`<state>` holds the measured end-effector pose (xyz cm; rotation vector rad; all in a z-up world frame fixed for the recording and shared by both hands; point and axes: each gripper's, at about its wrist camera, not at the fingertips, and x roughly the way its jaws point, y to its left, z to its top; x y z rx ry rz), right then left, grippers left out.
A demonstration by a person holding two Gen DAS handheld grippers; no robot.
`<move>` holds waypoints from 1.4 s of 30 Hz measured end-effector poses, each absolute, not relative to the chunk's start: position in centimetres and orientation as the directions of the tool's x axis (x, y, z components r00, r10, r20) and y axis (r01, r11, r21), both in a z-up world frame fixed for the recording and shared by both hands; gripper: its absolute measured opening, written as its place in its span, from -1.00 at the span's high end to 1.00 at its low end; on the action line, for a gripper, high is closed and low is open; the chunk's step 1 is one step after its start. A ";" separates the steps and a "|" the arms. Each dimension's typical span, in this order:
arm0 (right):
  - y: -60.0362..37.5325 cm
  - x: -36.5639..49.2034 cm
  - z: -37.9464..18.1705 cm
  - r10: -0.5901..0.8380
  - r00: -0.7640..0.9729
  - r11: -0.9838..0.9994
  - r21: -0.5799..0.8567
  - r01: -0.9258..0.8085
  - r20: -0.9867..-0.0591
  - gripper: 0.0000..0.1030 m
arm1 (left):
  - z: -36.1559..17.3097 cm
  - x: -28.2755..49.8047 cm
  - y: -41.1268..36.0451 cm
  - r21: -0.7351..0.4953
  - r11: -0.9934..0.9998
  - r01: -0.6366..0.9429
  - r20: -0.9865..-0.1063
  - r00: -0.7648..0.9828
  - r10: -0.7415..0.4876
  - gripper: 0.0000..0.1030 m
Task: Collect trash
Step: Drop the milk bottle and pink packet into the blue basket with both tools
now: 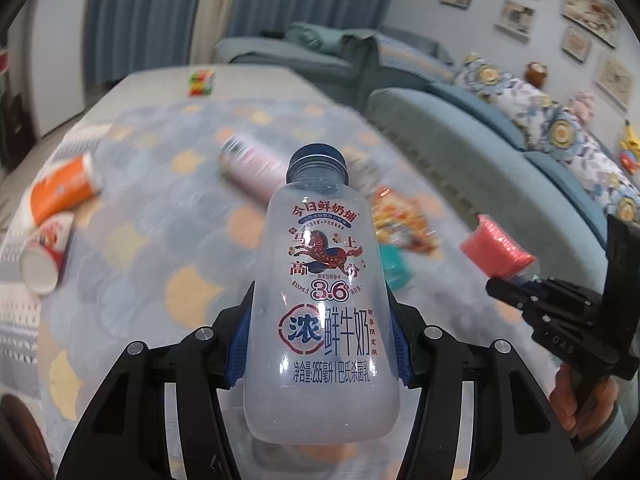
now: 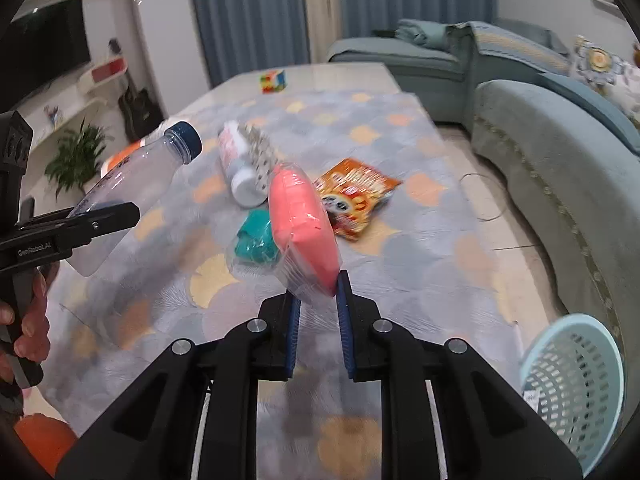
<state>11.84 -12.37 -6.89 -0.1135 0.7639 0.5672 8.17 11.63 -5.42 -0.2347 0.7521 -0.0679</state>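
The left tongs held a clear plastic milk bottle clamped between the blue pads, which pressed on its lower body from both sides. The bottle looked empty, pointed away from the camera, and carried a dark blue cap; its label bore a red horse, Chinese text and the figure "3.6". In the right wrist view the same bottle was tilted, cap uppermost, clear of the table.

The right tongs stood narrow, closed on the near corner of a pink pack sealed in clear film. The pack stuck up and away from the pads, above the table.

Beyond the right tongs, a teal wrapper lay on the patterned cloth. Further out lay an orange snack bag, and to its left a white bottle on its side against a spotted item, blurred. A colour cube sat at the far end of the table.

Left of the left tongs lay a paper cup on its side, and beyond it an orange-and-white roll. A pale blue perforated basket stood low to the right of the right tongs, off the table edge.
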 end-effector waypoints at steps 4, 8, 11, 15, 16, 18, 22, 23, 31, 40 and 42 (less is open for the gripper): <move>-15.8 10.4 -4.5 0.380 0.650 0.897 0.093 -0.431 -0.658 0.70 | -2.5 8.2 8.6 -0.241 0.968 0.063 -0.619 0.759 -0.204 -0.04; -19.7 9.9 -2.5 0.305 0.700 0.940 0.086 -0.329 -0.646 0.70 | 0.4 8.8 4.0 -0.246 0.954 0.169 -0.578 0.765 -0.285 -0.04; -23.5 9.5 -1.3 0.240 0.729 0.967 0.092 -0.238 -0.641 0.70 | 2.1 9.8 0.3 -0.267 0.932 0.244 -0.558 0.750 -0.356 -0.04; -28.4 9.2 -1.3 0.135 0.738 0.991 0.083 -0.107 -0.662 0.70 | 3.3 10.9 -4.8 -0.259 0.907 0.333 -0.540 0.728 -0.422 -0.04; -29.8 9.1 -1.6 0.105 0.734 0.994 0.077 -0.072 -0.671 0.70 | 3.4 11.3 -6.5 -0.263 0.896 0.358 -0.540 0.715 -0.444 -0.04; -31.8 9.1 -2.4 0.069 0.719 0.997 0.081 -0.018 -0.691 0.70 | 3.2 11.9 -8.9 -0.272 0.881 0.387 -0.546 0.692 -0.472 -0.04; -36.6 8.7 -4.6 0.000 0.675 0.991 0.092 0.101 -0.738 0.70 | 1.5 13.2 -13.8 -0.302 0.846 0.440 -0.572 0.627 -0.529 -0.04; -38.0 8.6 -5.5 -0.013 0.658 0.986 0.100 0.133 -0.753 0.70 | 1.0 13.5 -15.1 -0.307 0.839 0.449 -0.580 0.610 -0.539 -0.04; -43.3 8.4 -11.9 -0.045 0.525 0.958 0.112 0.264 -0.850 0.70 | -4.3 15.2 -21.9 -0.315 0.803 0.506 -0.667 0.484 -0.566 -0.04; -43.2 8.9 -16.6 0.016 0.431 0.952 0.145 0.269 -0.902 0.70 | -10.1 16.2 -24.9 -0.297 0.797 0.525 -0.768 0.365 -0.526 -0.04; -42.8 8.9 -16.6 0.030 0.434 0.951 0.159 0.264 -0.900 0.70 | -10.6 16.3 -25.0 -0.295 0.798 0.526 -0.776 0.354 -0.521 -0.04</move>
